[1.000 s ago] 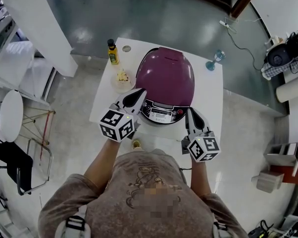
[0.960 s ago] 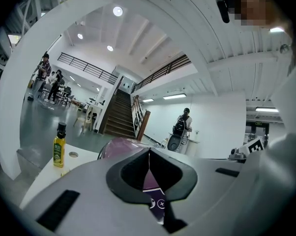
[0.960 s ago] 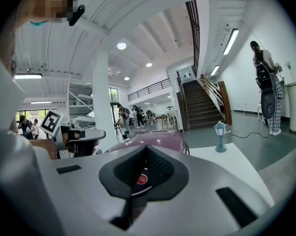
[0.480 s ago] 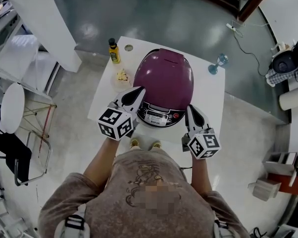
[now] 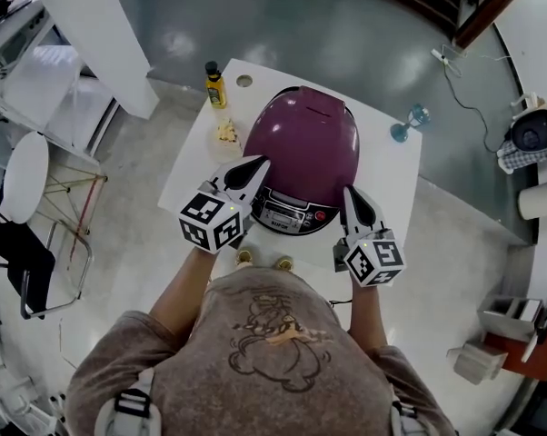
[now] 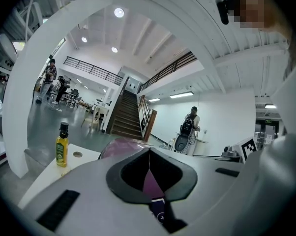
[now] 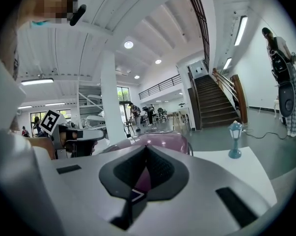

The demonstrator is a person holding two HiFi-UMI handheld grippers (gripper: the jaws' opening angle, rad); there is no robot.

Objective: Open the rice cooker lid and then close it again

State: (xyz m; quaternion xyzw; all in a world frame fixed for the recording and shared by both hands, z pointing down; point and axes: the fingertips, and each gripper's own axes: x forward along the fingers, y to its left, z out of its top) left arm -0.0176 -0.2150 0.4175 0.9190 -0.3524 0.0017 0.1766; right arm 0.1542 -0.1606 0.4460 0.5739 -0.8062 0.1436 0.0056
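The purple rice cooker (image 5: 305, 148) stands on a white table (image 5: 392, 166) with its lid down and its control panel (image 5: 287, 214) facing me. My left gripper (image 5: 258, 163) is at the cooker's front left, its tip close against the body, jaws shut on nothing. At the front right corner my right gripper (image 5: 353, 193) is likewise shut and empty. In the left gripper view the cooker (image 6: 123, 145) lies just beyond the closed jaws (image 6: 149, 154). The right gripper view shows the lid (image 7: 158, 141) past its closed tips (image 7: 146, 149).
A yellow oil bottle (image 5: 216, 84) and a small dish of food (image 5: 225, 134) sit at the table's left. A blue lamp ornament (image 5: 410, 125) stands at the far right corner. A white pillar (image 5: 92, 34) and folding chairs (image 5: 24, 207) are to the left.
My right gripper has edged forward along the cooker's right front. The left gripper has hardly moved. The lid stays down.
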